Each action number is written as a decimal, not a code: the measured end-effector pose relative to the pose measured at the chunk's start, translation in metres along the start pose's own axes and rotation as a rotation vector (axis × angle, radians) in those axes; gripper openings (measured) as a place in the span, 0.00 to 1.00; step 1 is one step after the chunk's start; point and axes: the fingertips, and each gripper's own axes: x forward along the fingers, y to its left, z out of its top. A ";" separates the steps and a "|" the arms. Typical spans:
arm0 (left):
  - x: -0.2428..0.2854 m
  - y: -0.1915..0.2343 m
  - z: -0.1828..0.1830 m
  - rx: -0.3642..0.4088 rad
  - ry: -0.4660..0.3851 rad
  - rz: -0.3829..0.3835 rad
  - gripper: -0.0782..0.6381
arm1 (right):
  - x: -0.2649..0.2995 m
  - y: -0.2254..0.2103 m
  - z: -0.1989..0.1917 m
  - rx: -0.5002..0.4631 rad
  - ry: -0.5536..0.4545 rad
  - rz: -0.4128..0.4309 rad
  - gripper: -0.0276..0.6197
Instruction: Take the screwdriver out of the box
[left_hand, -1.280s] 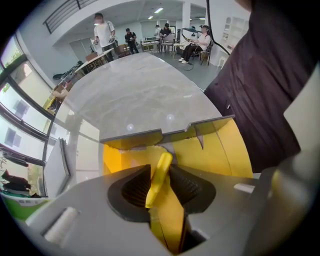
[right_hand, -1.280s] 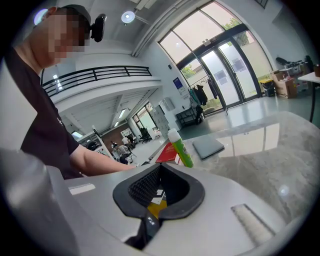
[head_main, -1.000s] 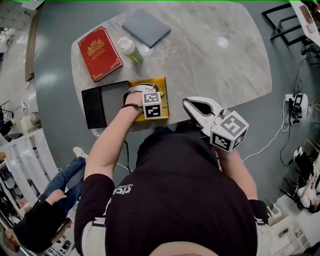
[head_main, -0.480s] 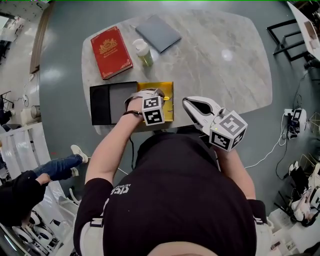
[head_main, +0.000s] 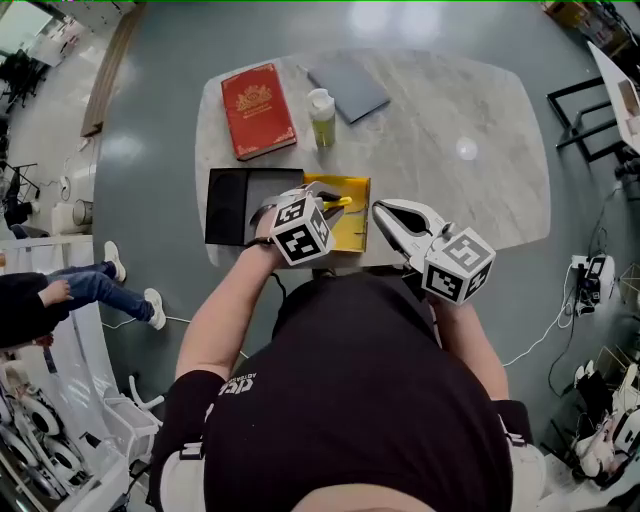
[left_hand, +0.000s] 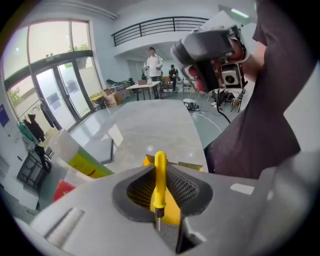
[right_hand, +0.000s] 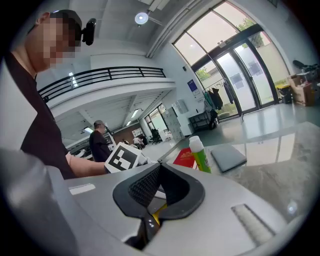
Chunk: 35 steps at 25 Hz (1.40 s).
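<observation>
My left gripper (left_hand: 158, 220) is shut on a yellow screwdriver (left_hand: 159, 177), gripped near its metal tip with the handle pointing away from the camera. In the head view that gripper (head_main: 322, 207) hangs over the open yellow box (head_main: 352, 232) near the table's front edge, and the screwdriver (head_main: 338, 202) sticks out to the right above the box. My right gripper (head_main: 385, 213) hovers just right of the box, jaws together with nothing in them. In the right gripper view its jaws (right_hand: 150, 220) meet, with a bit of yellow showing behind them.
The box's black lid (head_main: 238, 205) lies open to the left of the box. Farther back stand a red book (head_main: 258, 97), a green-labelled bottle (head_main: 321, 118) and a grey notebook (head_main: 348, 88). The marble table (head_main: 460, 150) stretches to the right. A person's legs (head_main: 80, 290) are at the left.
My left gripper has risen out of the yellow box with the screwdriver and rolled. The right gripper has drifted slightly and stays shut.
</observation>
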 end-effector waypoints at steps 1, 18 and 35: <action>-0.010 0.000 0.000 -0.014 -0.013 0.012 0.20 | 0.001 0.004 0.000 -0.004 -0.002 0.002 0.07; -0.181 0.014 0.023 -0.364 -0.377 0.306 0.20 | 0.035 0.058 0.039 -0.126 0.023 0.201 0.07; -0.256 0.015 0.071 -0.644 -0.740 0.597 0.20 | -0.012 0.058 0.091 -0.252 -0.064 0.369 0.06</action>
